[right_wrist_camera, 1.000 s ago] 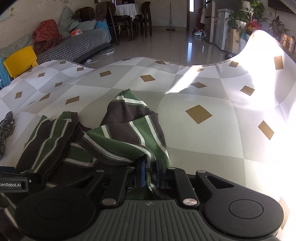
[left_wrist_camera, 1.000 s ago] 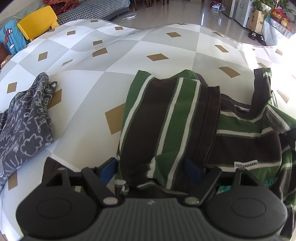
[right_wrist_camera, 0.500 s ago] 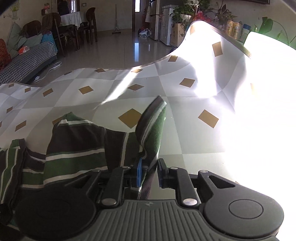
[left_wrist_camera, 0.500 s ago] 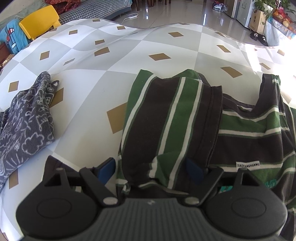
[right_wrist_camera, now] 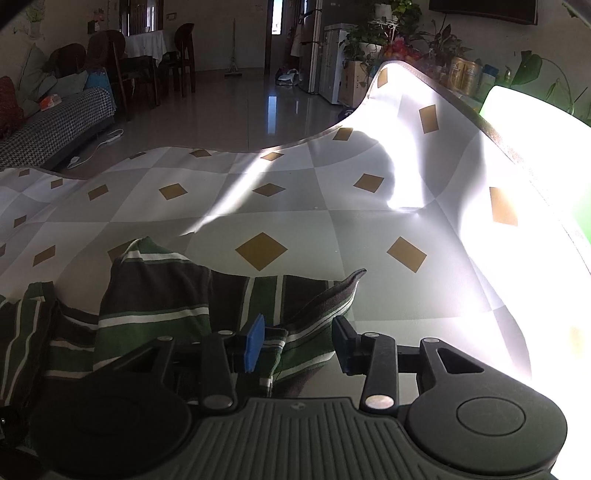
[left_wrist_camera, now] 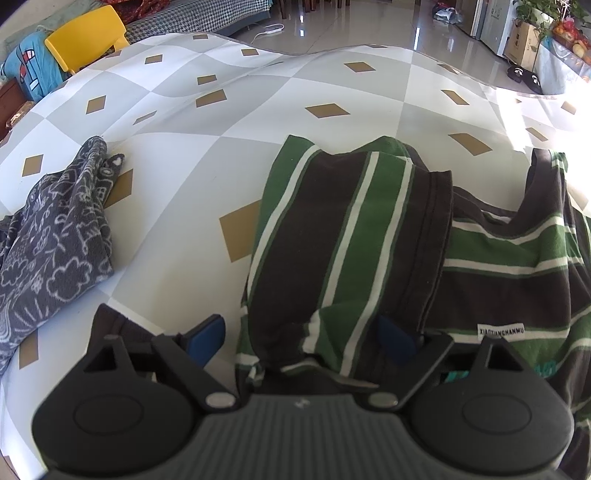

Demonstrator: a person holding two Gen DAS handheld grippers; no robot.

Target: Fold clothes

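Note:
A green, brown and white striped shirt (left_wrist_camera: 354, 236) lies crumpled on the checked table cover; it also shows in the right wrist view (right_wrist_camera: 155, 302). My left gripper (left_wrist_camera: 301, 334) is open, its blue pads either side of a folded sleeve that lies between them. My right gripper (right_wrist_camera: 297, 343) is open, with a striped sleeve (right_wrist_camera: 321, 306) lying loose between its blue pads. A white label (left_wrist_camera: 500, 329) shows on the shirt's body.
A grey patterned garment (left_wrist_camera: 55, 236) lies at the left of the table. A yellow chair (left_wrist_camera: 86, 35) stands beyond the far left edge. The table cover (right_wrist_camera: 424, 122) rises into a bright sunlit fold at the right. Dining chairs and plants stand further back.
My right gripper carried the sleeve to the right, laid it down and opened. The left gripper has stayed open over the folded sleeve.

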